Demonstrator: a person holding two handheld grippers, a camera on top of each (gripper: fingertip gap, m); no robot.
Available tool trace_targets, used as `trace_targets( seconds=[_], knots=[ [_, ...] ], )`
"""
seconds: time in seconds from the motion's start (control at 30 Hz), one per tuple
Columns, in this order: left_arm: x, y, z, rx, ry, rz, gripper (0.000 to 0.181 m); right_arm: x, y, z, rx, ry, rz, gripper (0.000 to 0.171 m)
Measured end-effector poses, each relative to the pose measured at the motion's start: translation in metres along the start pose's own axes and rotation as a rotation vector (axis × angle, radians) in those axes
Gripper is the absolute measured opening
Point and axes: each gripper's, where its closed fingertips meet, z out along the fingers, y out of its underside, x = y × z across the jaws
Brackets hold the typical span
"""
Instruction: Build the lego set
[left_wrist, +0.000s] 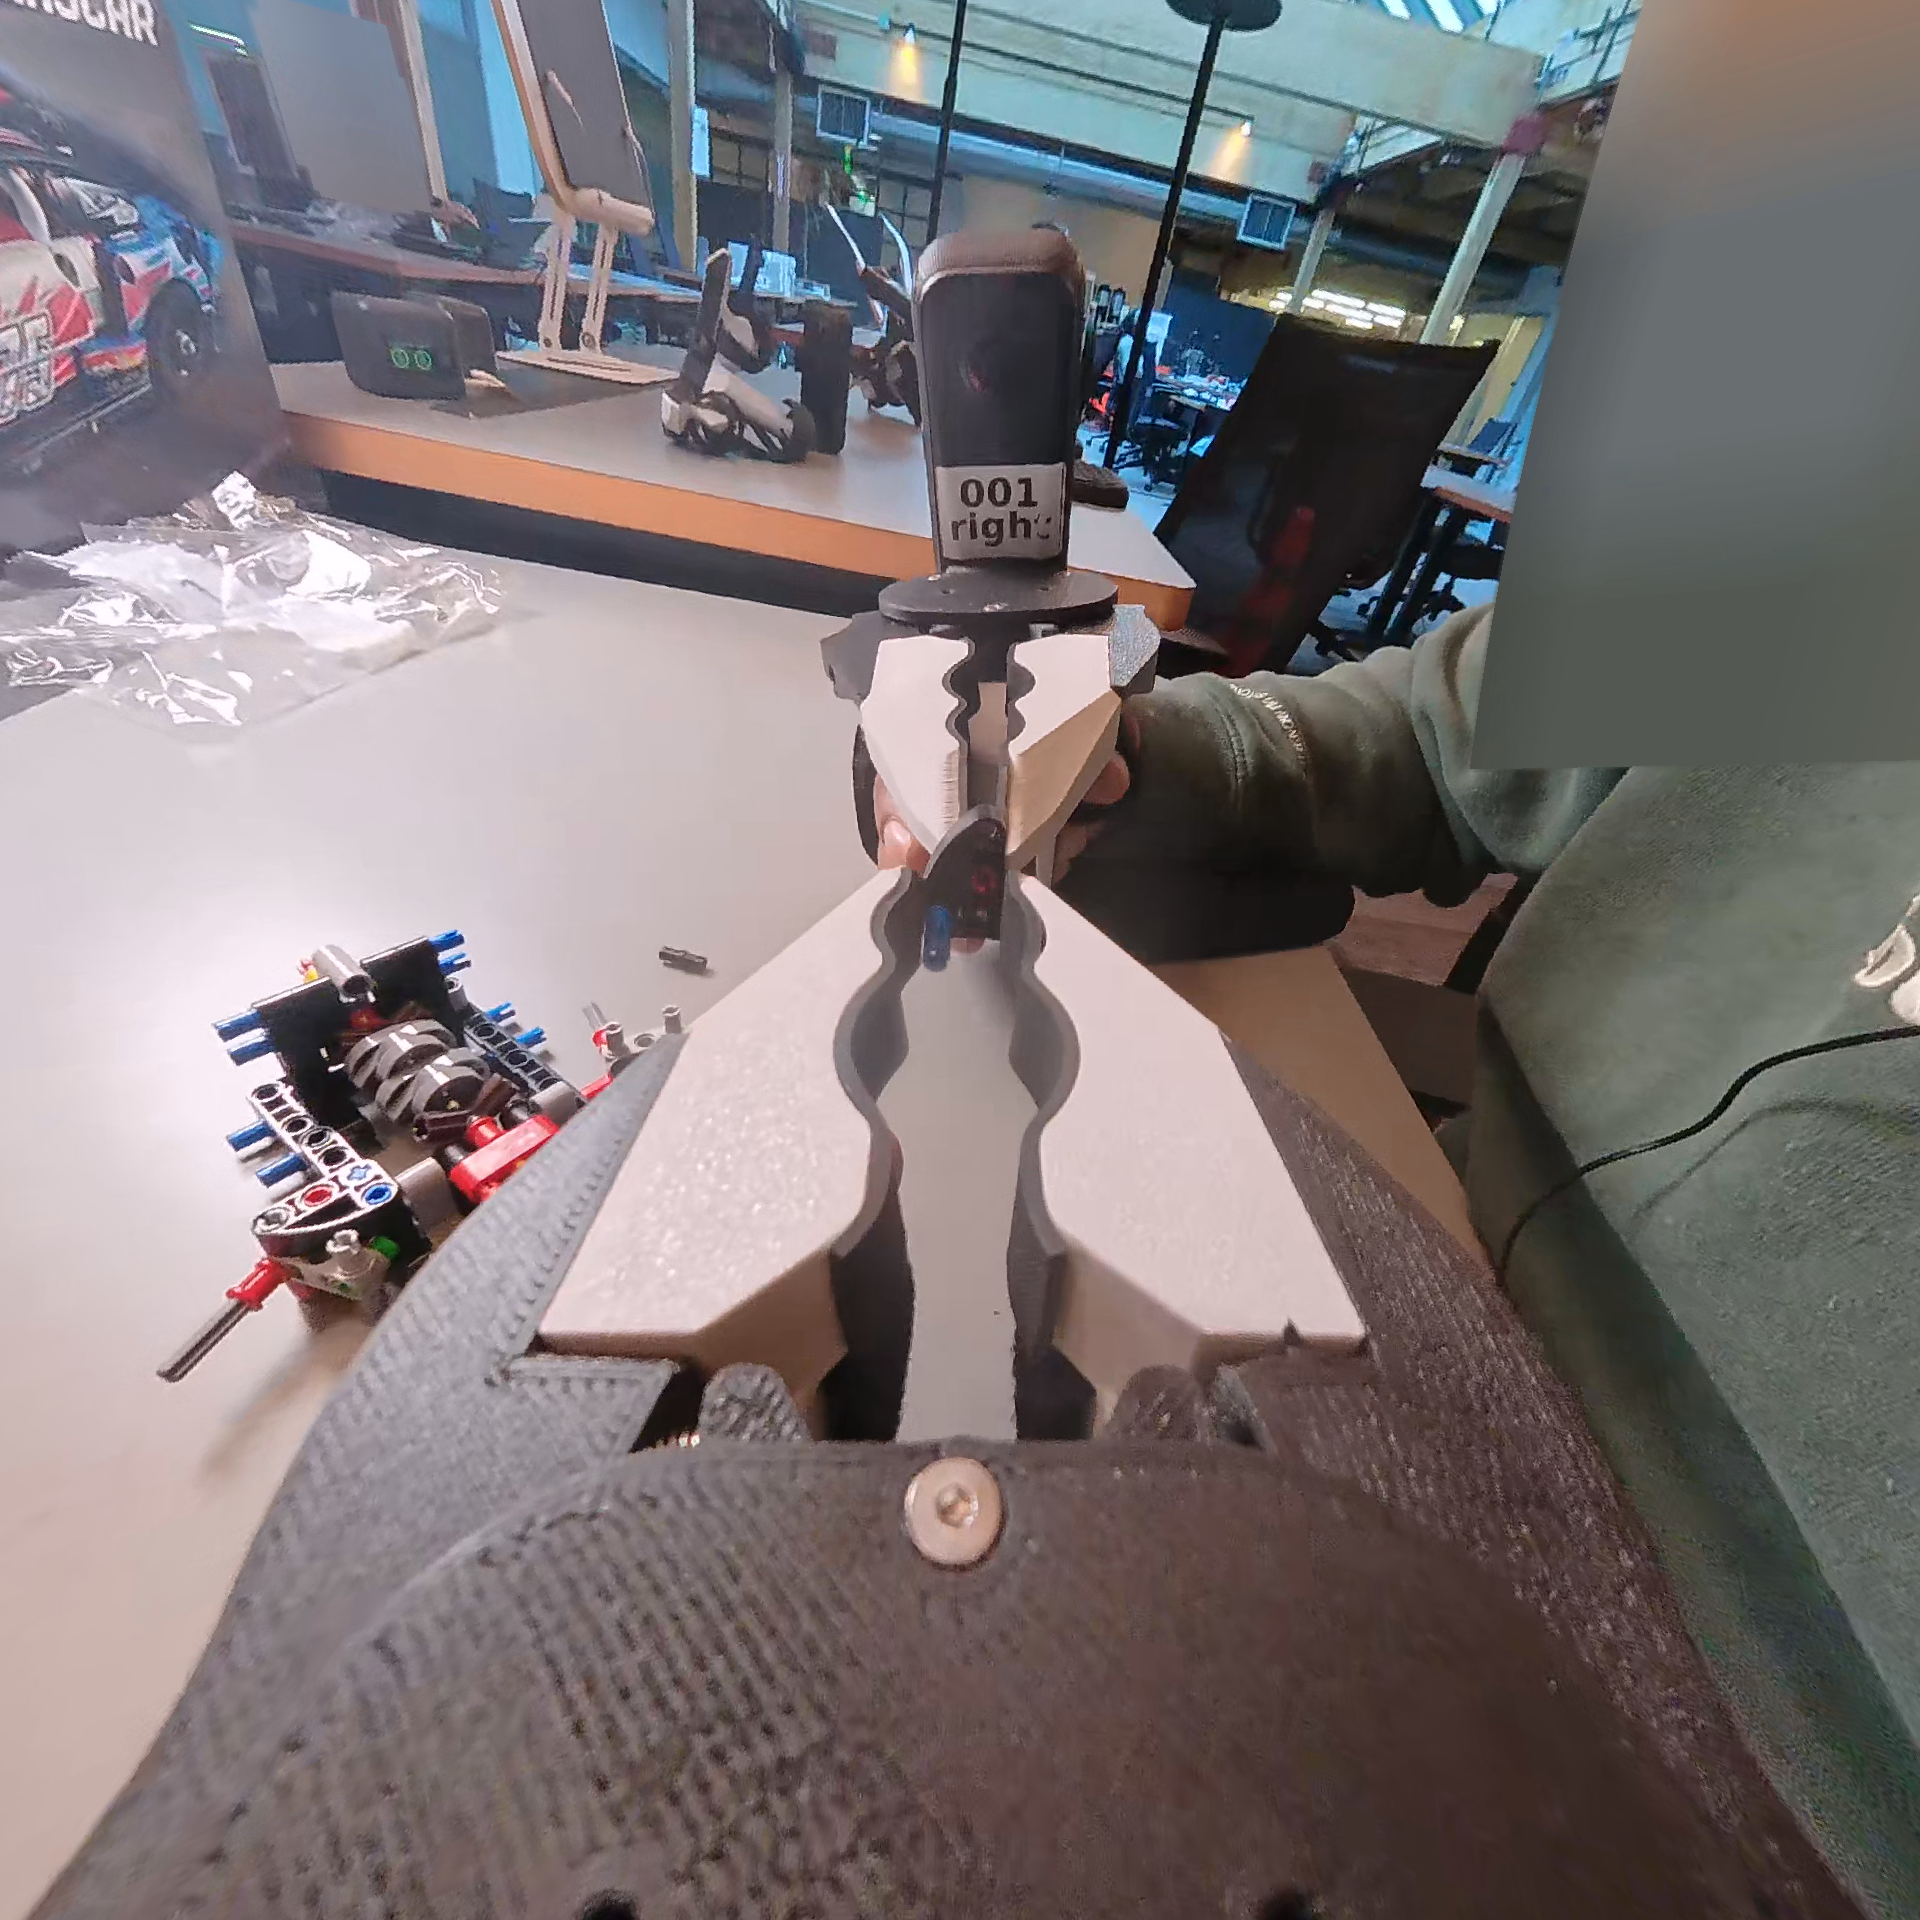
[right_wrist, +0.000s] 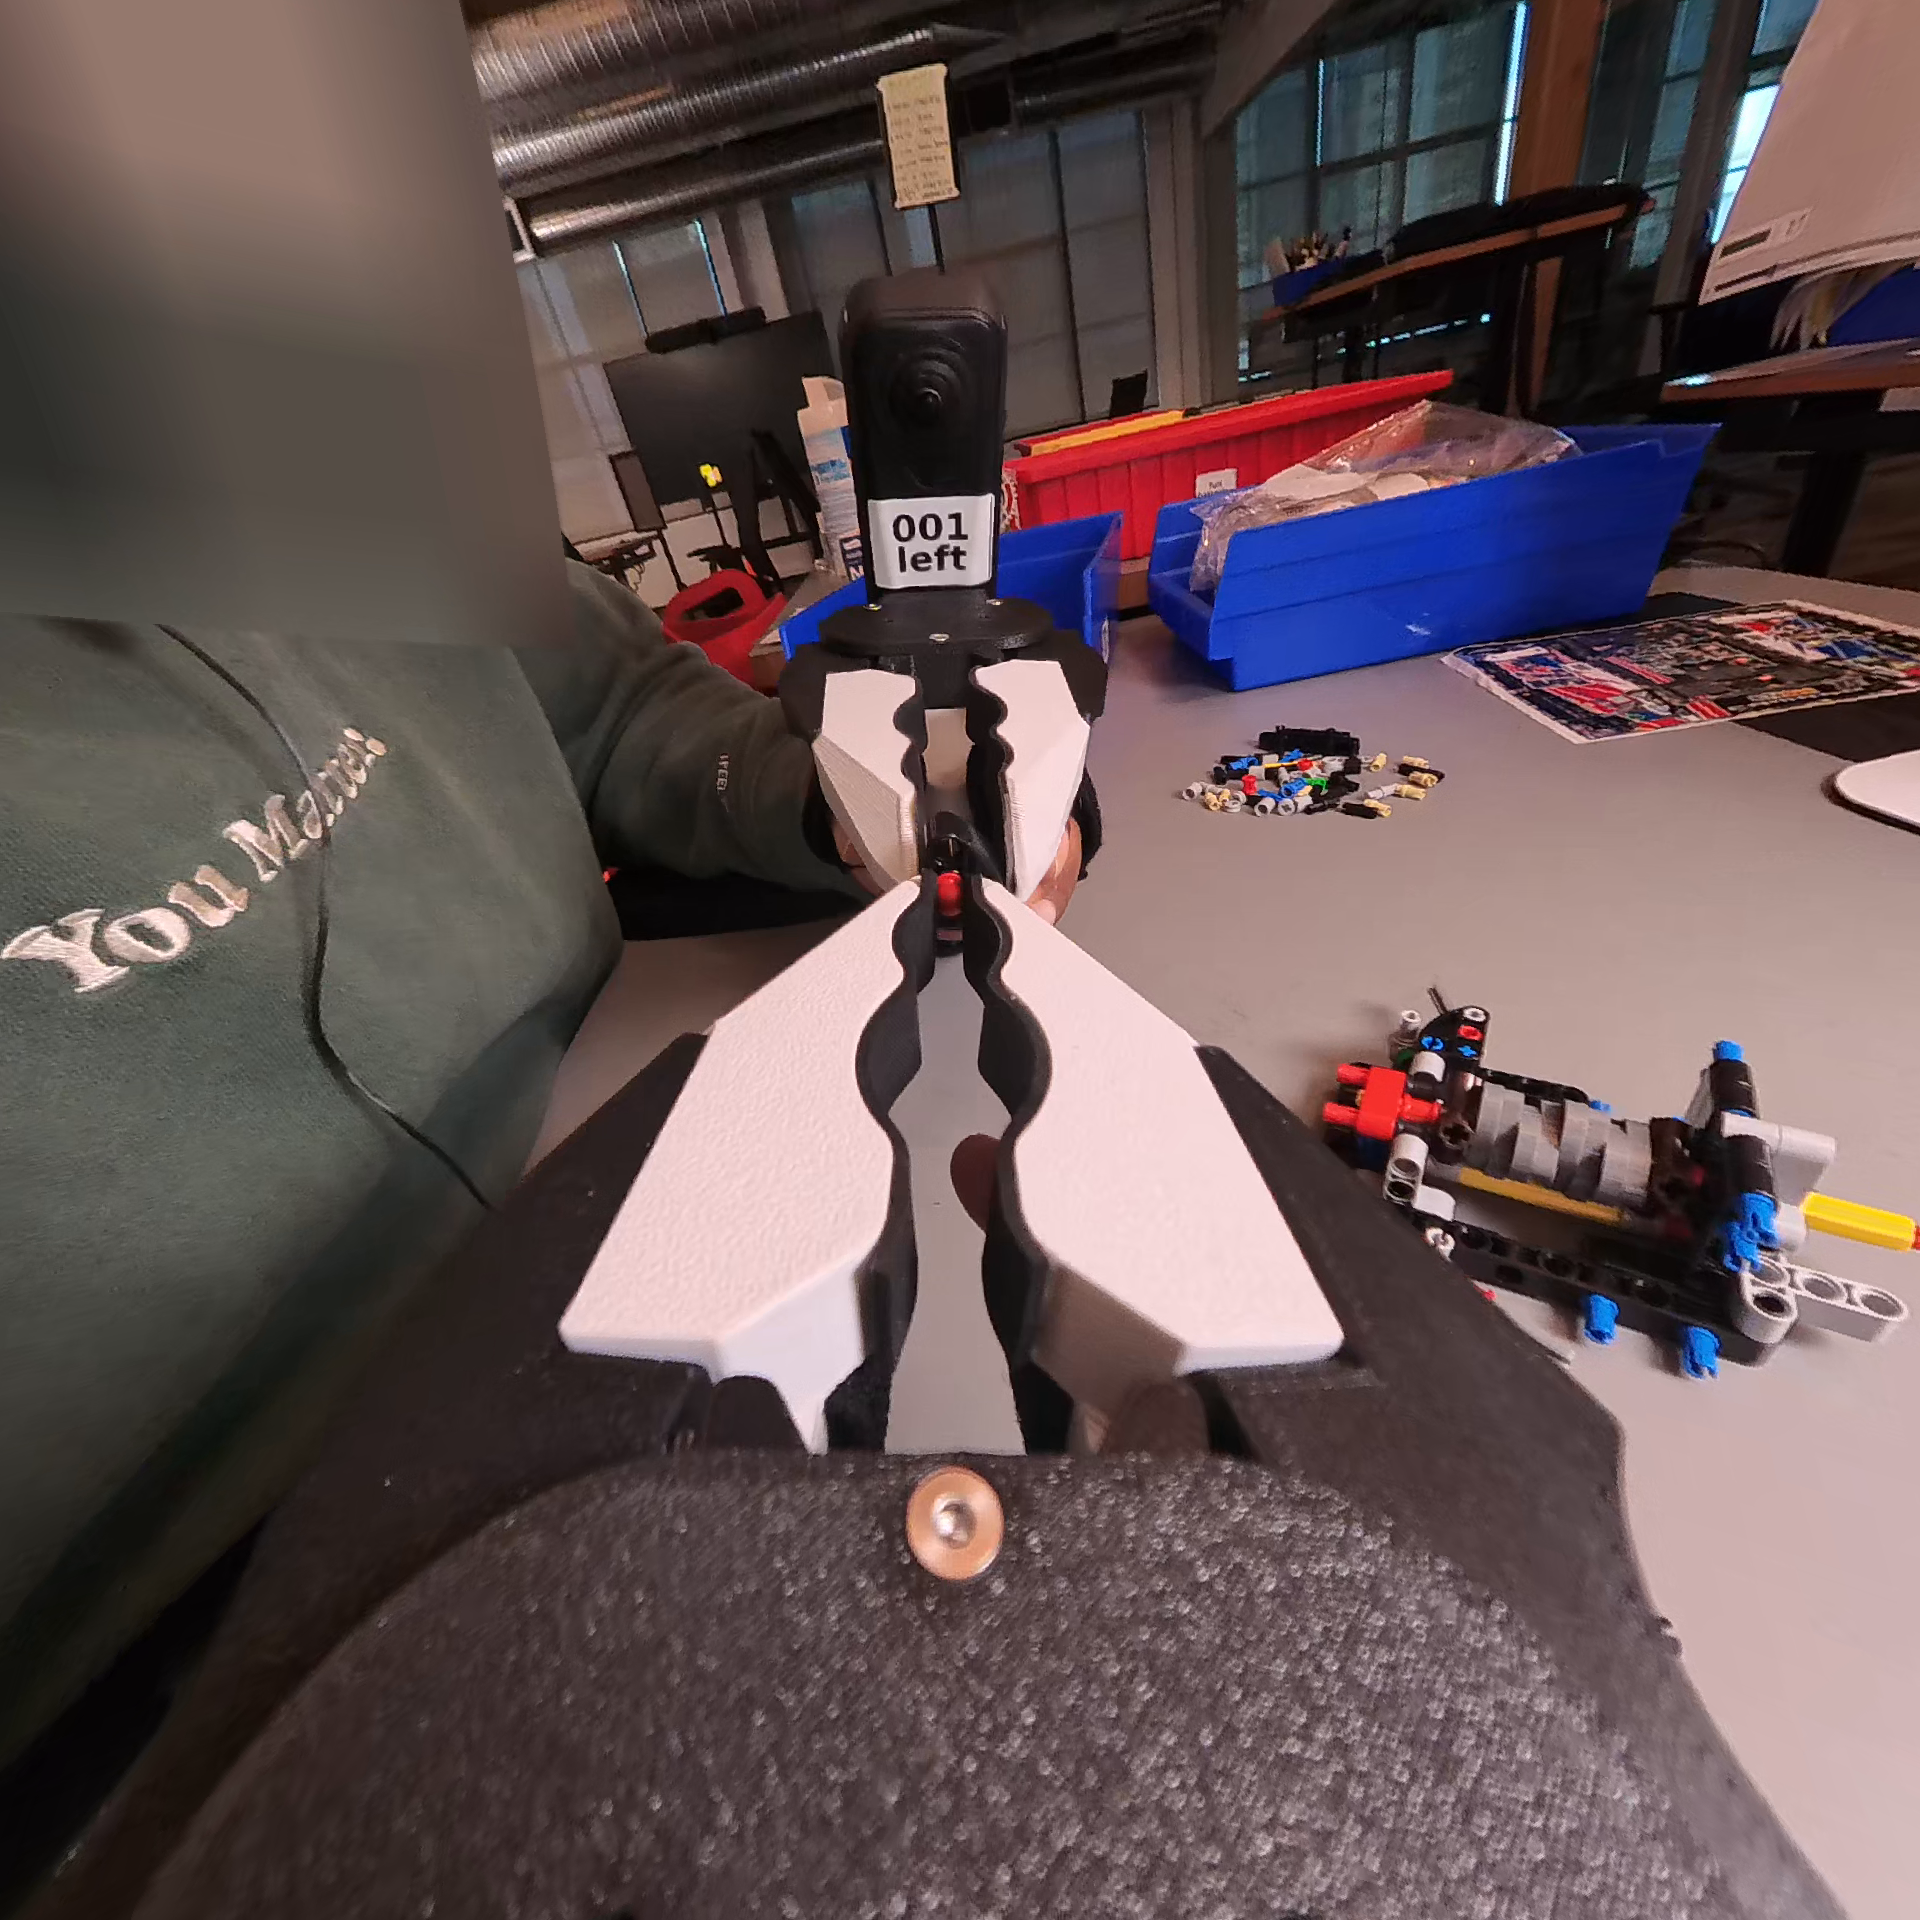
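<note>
My right gripper (right_wrist: 945, 899) is shut on a small black lego piece (right_wrist: 948, 914) with a red pin in it, held in the air above the table's near edge. In the left wrist view the right gripper (left_wrist: 971, 831) faces me with that black piece (left_wrist: 971, 873). My left gripper (left_wrist: 961, 914) meets it tip to tip, with its jaws narrowly apart around a blue pin (left_wrist: 938, 935) at the piece's lower end. The left gripper also shows in the right wrist view (right_wrist: 945, 847). The part-built lego assembly (left_wrist: 384, 1101) (right_wrist: 1590, 1174) lies on the grey table (left_wrist: 520, 831).
A pile of loose small parts (right_wrist: 1309, 779) and an instruction booklet (right_wrist: 1704, 665) lie farther back. Blue bins (right_wrist: 1403, 561) and a red bin (right_wrist: 1195, 447) stand behind. Empty plastic bags (left_wrist: 229, 613), the set's box (left_wrist: 104, 260) and a loose black pin (left_wrist: 684, 957) are on the left. A person in a green sweatshirt (right_wrist: 208, 935) sits close.
</note>
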Motion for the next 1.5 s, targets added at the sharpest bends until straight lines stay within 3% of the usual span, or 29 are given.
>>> trace_targets(
  seconds=[0.33, 0.43, 0.53, 0.67, 0.83, 1.1, 1.2, 1.3, 1.4, 1.5],
  knots=[
    [0.002, -0.011, 0.001, 0.067, 0.007, -0.038, 0.013, -0.002, -0.006, -0.004, 0.044, -0.033, 0.023, 0.002],
    [-0.021, -0.043, -0.034, 0.234, -0.047, -0.106, 0.012, 0.016, -0.015, -0.028, 0.105, 0.031, 0.056, 0.002],
    [-0.001, -0.027, -0.017, 0.140, 0.025, -0.040, 0.014, 0.008, -0.007, -0.008, 0.047, 0.016, 0.016, 0.002],
    [-0.017, -0.026, -0.017, 0.135, -0.001, -0.099, 0.013, 0.018, 0.019, -0.009, -0.126, 0.071, -0.022, 0.002],
    [-0.061, -0.012, -0.033, 0.140, -0.105, -0.324, 0.013, 0.065, 0.091, -0.034, -0.664, 0.354, -0.320, 0.003],
    [-0.069, -0.004, -0.031, 0.150, -0.088, -0.469, 0.012, 0.070, 0.102, -0.044, -0.838, 0.400, -0.445, 0.005],
    [-0.070, -0.006, -0.033, 0.202, -0.043, -0.575, 0.012, 0.069, 0.099, -0.043, -0.823, 0.399, -0.432, 0.013],
    [-0.069, -0.006, -0.033, 0.207, -0.024, -0.598, 0.012, 0.066, 0.059, -0.030, -0.582, 0.417, -0.394, 0.017],
    [-0.061, 0.001, -0.025, 0.123, -0.047, -0.486, 0.013, 0.054, 0.006, -0.018, -0.279, 0.398, -0.284, 0.015],
    [-0.050, 0.016, -0.016, -0.037, -0.103, -0.261, 0.013, 0.048, -0.007, -0.012, -0.173, 0.363, -0.155, 0.013]
  ],
)
